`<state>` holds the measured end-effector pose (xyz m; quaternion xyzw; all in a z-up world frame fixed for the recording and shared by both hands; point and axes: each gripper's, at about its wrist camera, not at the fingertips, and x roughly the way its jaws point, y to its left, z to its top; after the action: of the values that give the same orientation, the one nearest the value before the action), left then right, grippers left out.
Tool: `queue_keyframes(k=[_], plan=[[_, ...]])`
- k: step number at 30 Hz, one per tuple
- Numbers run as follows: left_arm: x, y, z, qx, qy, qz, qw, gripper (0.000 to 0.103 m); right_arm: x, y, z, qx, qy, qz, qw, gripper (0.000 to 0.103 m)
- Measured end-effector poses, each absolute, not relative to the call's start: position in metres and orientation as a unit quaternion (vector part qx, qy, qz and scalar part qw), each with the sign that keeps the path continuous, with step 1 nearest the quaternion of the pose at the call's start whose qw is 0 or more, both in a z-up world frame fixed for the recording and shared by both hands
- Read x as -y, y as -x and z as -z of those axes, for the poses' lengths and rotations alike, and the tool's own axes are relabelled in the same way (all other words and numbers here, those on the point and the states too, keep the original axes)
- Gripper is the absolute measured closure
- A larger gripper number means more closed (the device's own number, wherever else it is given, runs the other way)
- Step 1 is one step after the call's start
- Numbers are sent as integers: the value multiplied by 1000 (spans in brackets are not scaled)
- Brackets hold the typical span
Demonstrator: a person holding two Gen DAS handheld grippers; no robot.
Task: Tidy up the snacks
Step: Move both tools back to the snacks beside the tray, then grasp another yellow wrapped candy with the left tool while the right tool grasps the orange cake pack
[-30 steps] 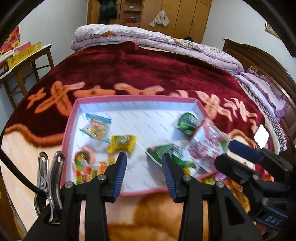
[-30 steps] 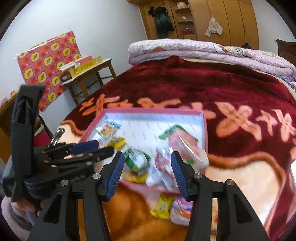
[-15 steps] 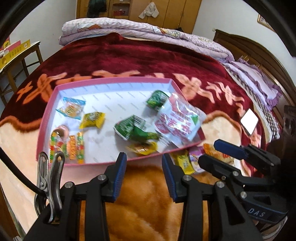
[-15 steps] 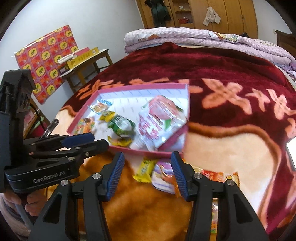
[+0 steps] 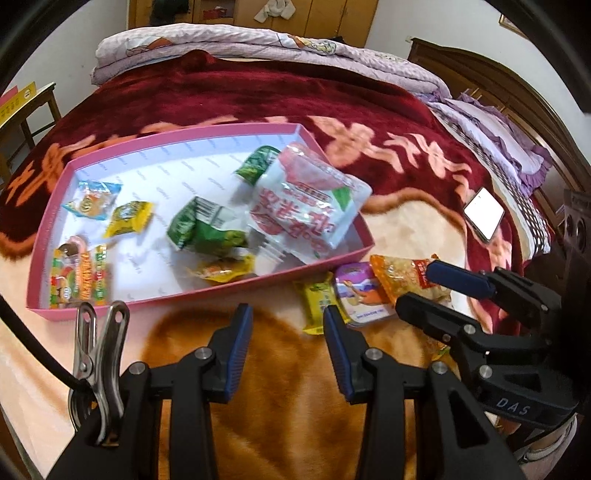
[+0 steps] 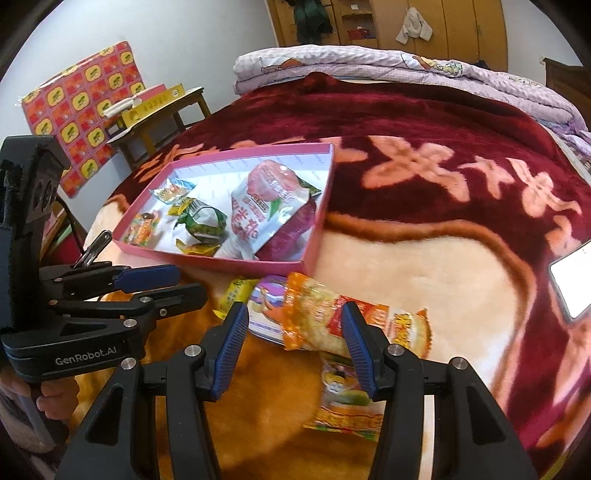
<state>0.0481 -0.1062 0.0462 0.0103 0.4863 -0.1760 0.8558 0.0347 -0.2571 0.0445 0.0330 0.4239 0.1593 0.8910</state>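
A bed fills most of both views, covered by a dark red plush blanket with peach flower patterns and a cream-and-orange border in the lower frame. A folded lilac quilt lies across its far end. Wooden wardrobes line the back wall at the top, a pale cloth hanging on one door. A dark wooden headboard curves along the upper right. At left, a small wooden table stands against a plain white wall, beside a red-and-yellow patterned panel.

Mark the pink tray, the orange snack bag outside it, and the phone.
pink tray [image 5: 207, 293], left wrist view, near wall.
orange snack bag [image 6: 314, 321], right wrist view, bag's middle.
phone [image 5: 484, 212], left wrist view, lit screen.
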Motion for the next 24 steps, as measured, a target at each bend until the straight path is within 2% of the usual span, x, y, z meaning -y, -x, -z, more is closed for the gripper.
queue_keyframes(k=[19,21,24], plan=[[128,-59,-29,-483,-20,179,857,59,294,-35,-32,-416,-74,-111,900,49],[125,-58,-28,-481,-18,180,858,59,296,-35,-31,-418,-76,-106,899,41],[121,-55,-27,-482,-16,176,858,58,300,-35,-28,-423,-80,-105,897,39]])
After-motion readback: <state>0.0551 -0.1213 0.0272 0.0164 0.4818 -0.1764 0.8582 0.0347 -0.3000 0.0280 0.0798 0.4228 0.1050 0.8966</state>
